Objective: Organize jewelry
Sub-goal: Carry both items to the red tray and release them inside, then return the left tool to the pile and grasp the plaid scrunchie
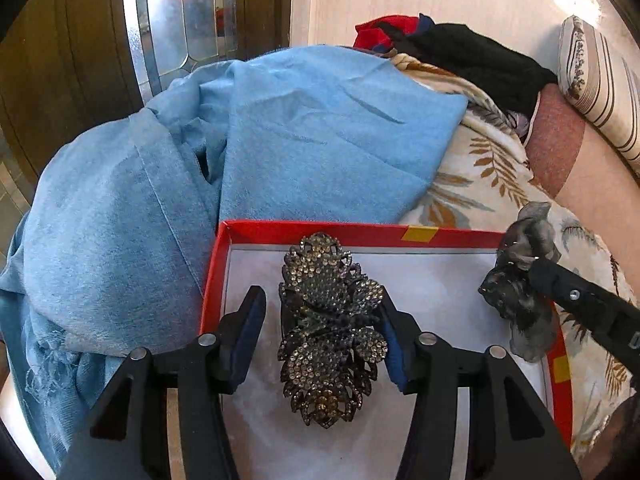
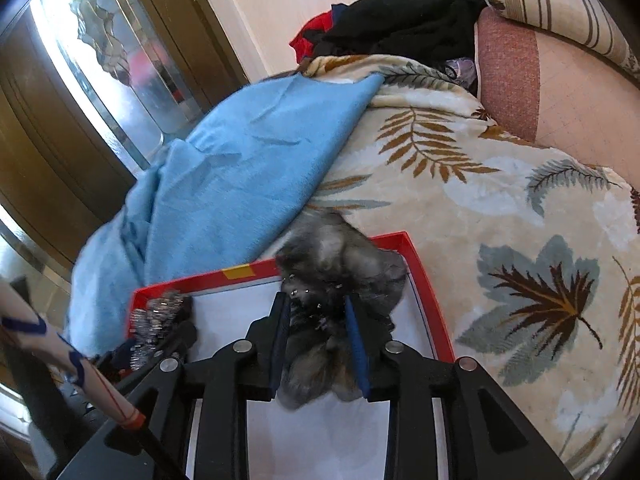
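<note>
Left tongs (image 1: 324, 328) stand over a shallow red box (image 1: 360, 233) with a white lining. A large rhinestone hair clip (image 1: 330, 328), dark metal, leaf-shaped clusters, lies on the lining between the two blue pads. There is a clear gap on the left side of the clip; the right pad sits just at its edge, contact uncertain. The tongs are parted wider than the clip and not clamping it.

Right tongs (image 2: 318, 340) are over the same red box (image 2: 424, 280), near its far right corner. A grey fabric flower piece (image 2: 340, 276) with small shiny beads sits between the pads, partly draped over the box rim. The pads stand narrowly apart, close on either side of the fabric; whether they still press it cannot be told, as the view is blurred.

The box rests on a cream blanket with a leaf print (image 2: 460, 184). A light blue shawl (image 1: 200, 152) lies bunched just beyond and left of the box. Dark and red clothes (image 1: 452, 52) are piled farther back, near a striped pillow (image 1: 600, 84).
</note>
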`<state>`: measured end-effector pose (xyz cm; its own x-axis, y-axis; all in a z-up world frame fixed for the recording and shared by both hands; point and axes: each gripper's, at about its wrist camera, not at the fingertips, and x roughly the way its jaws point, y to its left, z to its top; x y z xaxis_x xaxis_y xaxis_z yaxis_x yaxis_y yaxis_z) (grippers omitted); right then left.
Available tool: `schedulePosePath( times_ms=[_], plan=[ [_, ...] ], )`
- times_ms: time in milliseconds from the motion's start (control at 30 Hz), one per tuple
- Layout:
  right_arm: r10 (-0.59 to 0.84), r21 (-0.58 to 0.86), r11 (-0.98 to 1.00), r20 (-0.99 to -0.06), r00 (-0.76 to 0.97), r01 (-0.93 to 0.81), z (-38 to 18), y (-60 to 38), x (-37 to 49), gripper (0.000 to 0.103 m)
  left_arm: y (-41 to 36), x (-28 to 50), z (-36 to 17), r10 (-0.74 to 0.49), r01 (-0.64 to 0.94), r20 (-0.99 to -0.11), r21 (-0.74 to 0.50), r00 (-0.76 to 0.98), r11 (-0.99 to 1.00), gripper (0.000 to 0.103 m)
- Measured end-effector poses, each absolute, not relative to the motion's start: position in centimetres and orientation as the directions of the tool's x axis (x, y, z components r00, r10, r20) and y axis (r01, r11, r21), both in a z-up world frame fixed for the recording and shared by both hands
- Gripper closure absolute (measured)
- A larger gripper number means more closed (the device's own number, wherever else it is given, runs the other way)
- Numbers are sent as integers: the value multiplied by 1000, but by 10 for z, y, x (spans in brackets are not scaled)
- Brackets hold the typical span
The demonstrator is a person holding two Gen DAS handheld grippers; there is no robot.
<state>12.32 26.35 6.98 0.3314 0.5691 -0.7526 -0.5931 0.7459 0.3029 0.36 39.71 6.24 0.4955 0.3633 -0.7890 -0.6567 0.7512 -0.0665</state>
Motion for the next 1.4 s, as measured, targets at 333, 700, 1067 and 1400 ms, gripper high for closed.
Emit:
schedulePosePath(
  times_ms=[333,700,1067,1400],
  plan=[
    [620,360,723,-715,323,-589,95,239,108,64,392,-5,78,373,-644,-750,-92,546,759,49],
    [637,430,746,-683,357,-508,102,119,52,64,341,-11,115,386,-566,-633,-102,671,818,43],
    [623,475,780,-647,439,-407,111,-26,-7,64,236,-29,137,366,-449,-543,-22,756,893,37],
    [491,391,871,-654,575,-299,98,-148,-28,63,124,-59,118,198,-252,-595,-7,779,968,35]
  ],
)
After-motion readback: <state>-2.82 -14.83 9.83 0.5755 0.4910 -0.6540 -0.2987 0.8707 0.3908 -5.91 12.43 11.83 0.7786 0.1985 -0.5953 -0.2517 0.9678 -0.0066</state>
